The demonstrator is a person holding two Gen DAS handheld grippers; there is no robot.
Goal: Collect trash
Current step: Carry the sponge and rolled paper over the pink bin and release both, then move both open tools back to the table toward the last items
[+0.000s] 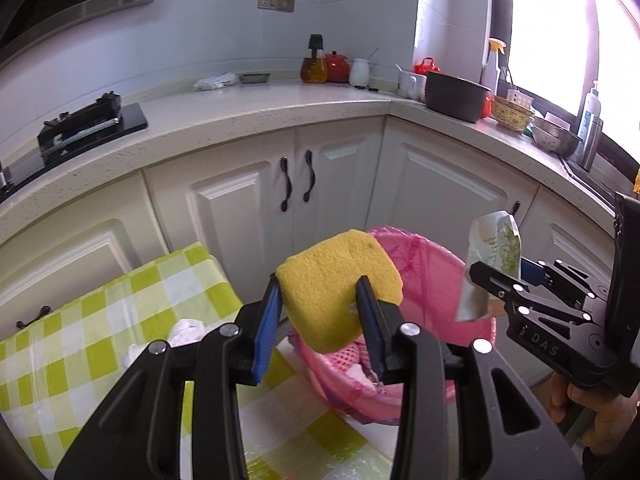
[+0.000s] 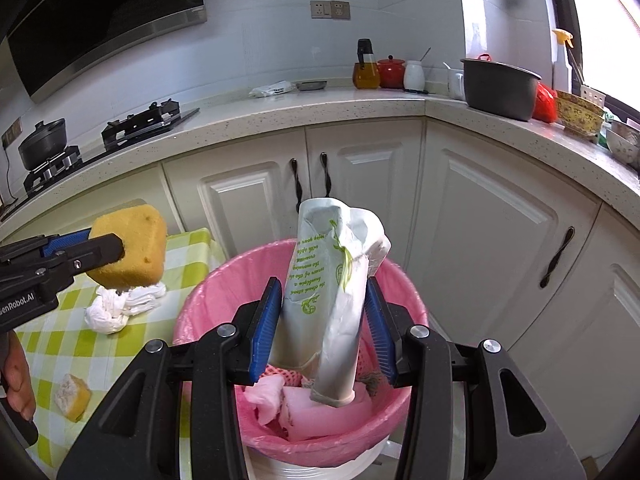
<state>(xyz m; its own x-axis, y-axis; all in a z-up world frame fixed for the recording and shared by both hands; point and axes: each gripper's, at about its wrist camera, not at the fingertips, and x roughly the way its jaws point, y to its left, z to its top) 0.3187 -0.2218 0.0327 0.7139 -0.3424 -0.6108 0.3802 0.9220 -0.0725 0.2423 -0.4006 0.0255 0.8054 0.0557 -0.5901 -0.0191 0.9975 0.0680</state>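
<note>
Right now the crumpled paper wrapper (image 2: pixel 334 280), white with green print, stands upright between the jaws of the right gripper (image 2: pixel 326 326), which are closed in on its sides, and it hangs directly over the pink-lined trash bin (image 2: pixel 208 292). Other scraps already lie in the bin. Just to the left, the left gripper (image 1: pixel 320 316) has its jaws pressed into a yellow sponge (image 1: pixel 336 288), held near the bin's rim above the edge of the checked desk (image 1: pixel 80 336). A wadded white tissue (image 2: pixel 120 306) and a small yellow-and-white scrap (image 2: pixel 72 398) lie on the desk. This looks like the drop-off step: I'd say the right jaws need only part to release the wrapper, then the sponge must travel over the opening.
</note>
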